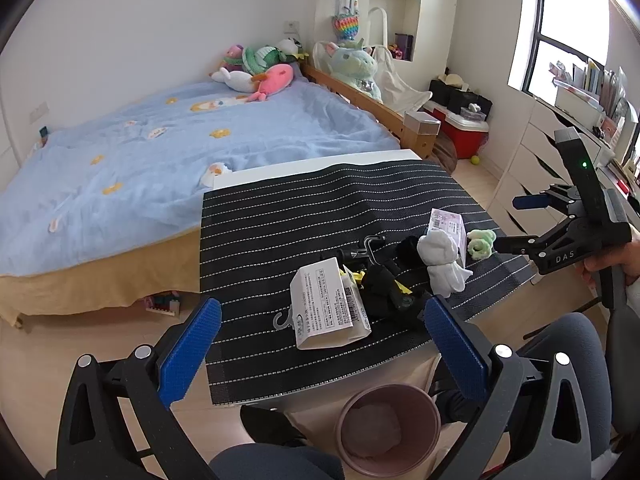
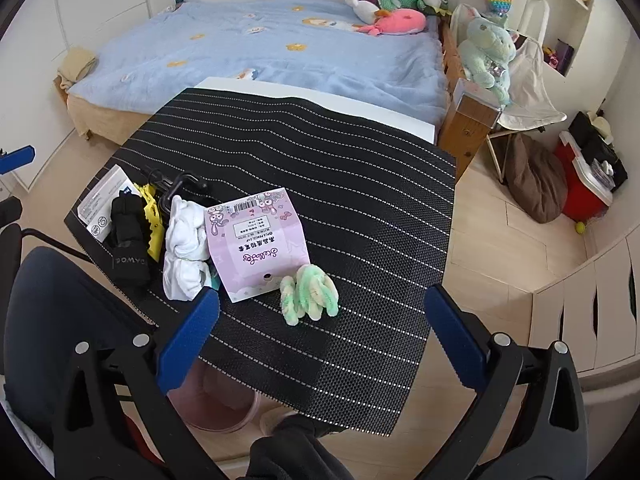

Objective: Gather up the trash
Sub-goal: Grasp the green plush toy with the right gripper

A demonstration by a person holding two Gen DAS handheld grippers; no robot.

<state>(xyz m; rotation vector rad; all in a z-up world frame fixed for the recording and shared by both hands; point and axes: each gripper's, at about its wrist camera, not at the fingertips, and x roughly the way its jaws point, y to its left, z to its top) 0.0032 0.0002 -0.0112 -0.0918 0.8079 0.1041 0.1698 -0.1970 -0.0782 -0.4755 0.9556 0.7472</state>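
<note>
Trash on the striped mat [image 1: 304,216] splits into two packages: a white printed box [image 1: 326,308] and a pink printed card package [image 2: 256,240]. Between them lie things that look like keepers rather than litter: a white sock bundle [image 2: 184,248], black gloves [image 2: 128,232] and a yellow clip [image 2: 151,220].

Your left gripper [image 1: 320,344] hangs spread wide with nothing between the blue pads [image 1: 188,352], touching nothing. The white box sits just ahead at 12 o'clock, its long axis running roughly 11 to 5 in the left wrist view, so a slight wrist turn would probably be needed to close across its narrow side. The pink bin [image 1: 388,428] stands on the floor directly under this gripper, at 6 o'clock, with something pale already inside.

Your right gripper [image 2: 320,328] is likewise wide open and empty. A green-and-white fuzzy loop [image 2: 310,294] lies nearest at 12 o'clock, touching the lower edge of the pink package, which stretches away toward 11 o'clock.

The left hand is nearer both the white box and the bin, so that pairing looks the shorter route.
</note>
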